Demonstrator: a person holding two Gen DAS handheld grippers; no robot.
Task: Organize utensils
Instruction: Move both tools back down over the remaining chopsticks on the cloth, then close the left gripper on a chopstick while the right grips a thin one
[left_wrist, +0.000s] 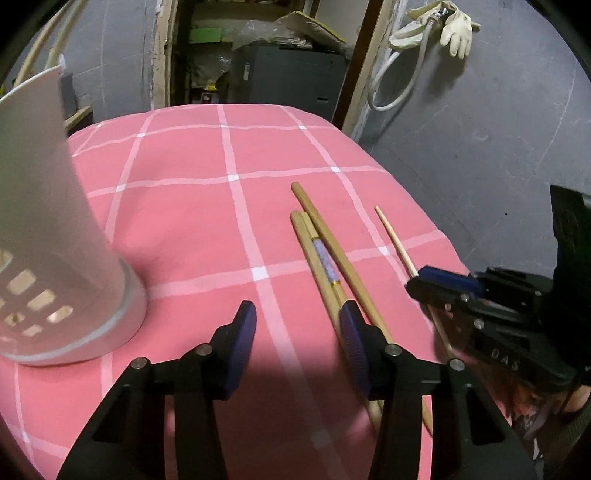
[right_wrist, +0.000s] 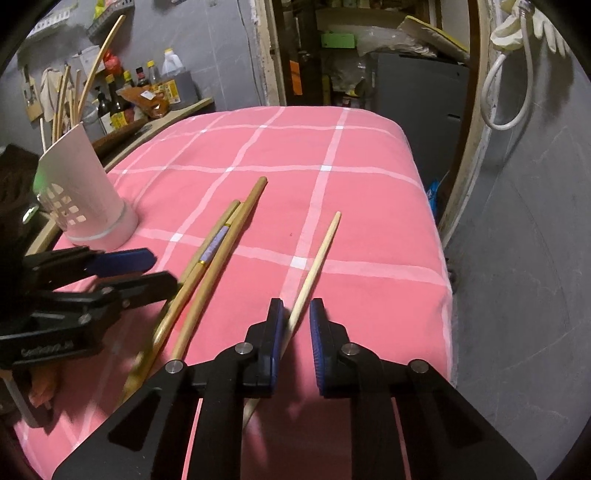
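Note:
Three thick wooden chopsticks (left_wrist: 325, 251) lie together on the pink checked cloth (left_wrist: 207, 206), one with a purple band; they also show in the right wrist view (right_wrist: 218, 243). A thin pale chopstick (right_wrist: 319, 254) lies apart to their right, also seen in the left wrist view (left_wrist: 395, 240). A white perforated utensil holder (left_wrist: 48, 221) stands at the left (right_wrist: 88, 199). My left gripper (left_wrist: 297, 332) is open, its right finger beside the thick chopsticks. My right gripper (right_wrist: 296, 321) is open around the thin chopstick, which rests against the left pad.
The cloth's right edge (right_wrist: 443, 258) drops off to a grey floor. Bottles and sticks (right_wrist: 122, 96) stand on a shelf behind the holder. A doorway with clutter (right_wrist: 369, 55) is at the back; a hose and glove (left_wrist: 436, 33) hang at the right.

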